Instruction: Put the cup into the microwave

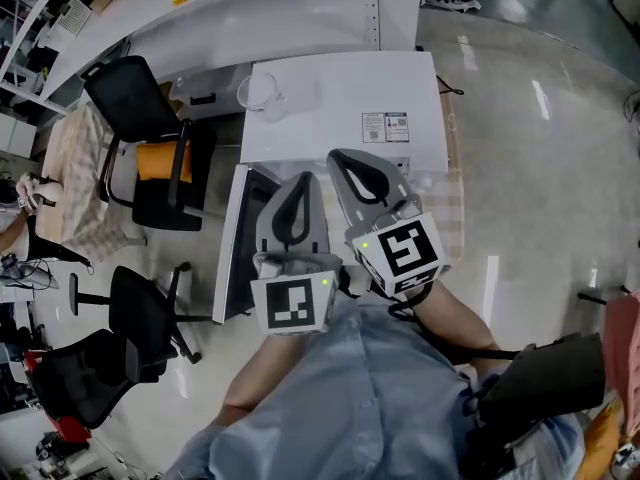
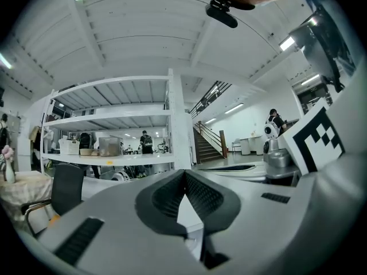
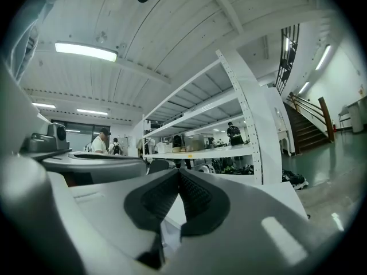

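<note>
A clear glass cup stands on the top of the white microwave, near its back left corner. The microwave's door looks swung open toward me at the left, with a dark opening beside it. Both grippers are held level in front of the microwave. My left gripper is shut with nothing in it, and its tips meet in the left gripper view. Just right of it, my right gripper is also shut and empty, its tips together in the right gripper view. The cup does not show in either gripper view.
Black office chairs stand at the left of the microwave. A white shelf unit runs behind it. A wooden table edge shows under the microwave, with shiny floor to the right. People stand far off by shelves.
</note>
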`<action>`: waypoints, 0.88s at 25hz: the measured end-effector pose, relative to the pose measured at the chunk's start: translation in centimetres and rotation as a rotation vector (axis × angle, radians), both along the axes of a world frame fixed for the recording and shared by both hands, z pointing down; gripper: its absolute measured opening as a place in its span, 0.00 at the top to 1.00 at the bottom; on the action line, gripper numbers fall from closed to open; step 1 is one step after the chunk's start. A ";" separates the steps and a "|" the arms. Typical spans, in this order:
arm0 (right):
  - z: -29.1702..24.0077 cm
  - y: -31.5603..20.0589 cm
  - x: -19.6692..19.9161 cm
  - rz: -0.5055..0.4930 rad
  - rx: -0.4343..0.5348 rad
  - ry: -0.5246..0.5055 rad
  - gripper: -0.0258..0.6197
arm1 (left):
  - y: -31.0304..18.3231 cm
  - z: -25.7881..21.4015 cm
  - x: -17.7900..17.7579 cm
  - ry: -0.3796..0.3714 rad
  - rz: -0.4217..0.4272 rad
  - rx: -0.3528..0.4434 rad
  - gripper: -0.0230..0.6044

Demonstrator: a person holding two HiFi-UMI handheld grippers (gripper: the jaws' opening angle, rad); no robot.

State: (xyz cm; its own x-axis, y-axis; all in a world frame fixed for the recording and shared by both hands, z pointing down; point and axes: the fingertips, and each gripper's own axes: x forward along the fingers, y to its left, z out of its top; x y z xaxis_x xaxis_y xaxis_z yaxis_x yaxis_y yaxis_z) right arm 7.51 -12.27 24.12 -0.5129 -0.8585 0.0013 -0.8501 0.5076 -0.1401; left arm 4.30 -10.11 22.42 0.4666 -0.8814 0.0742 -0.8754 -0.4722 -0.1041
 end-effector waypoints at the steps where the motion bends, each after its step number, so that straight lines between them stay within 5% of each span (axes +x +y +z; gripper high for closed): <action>1: 0.0 -0.5 -0.2 -0.002 0.002 0.004 0.96 | -0.5 0.0 -0.2 0.004 -0.004 0.002 0.95; 18: 0.5 -9.1 -6.7 -0.016 -0.042 0.086 0.90 | -9.4 -0.7 -8.3 0.102 -0.072 -0.015 0.95; 22: 1.5 -10.5 -8.0 -0.044 -0.067 0.109 0.70 | -10.7 -0.1 -9.8 0.128 -0.096 -0.036 0.95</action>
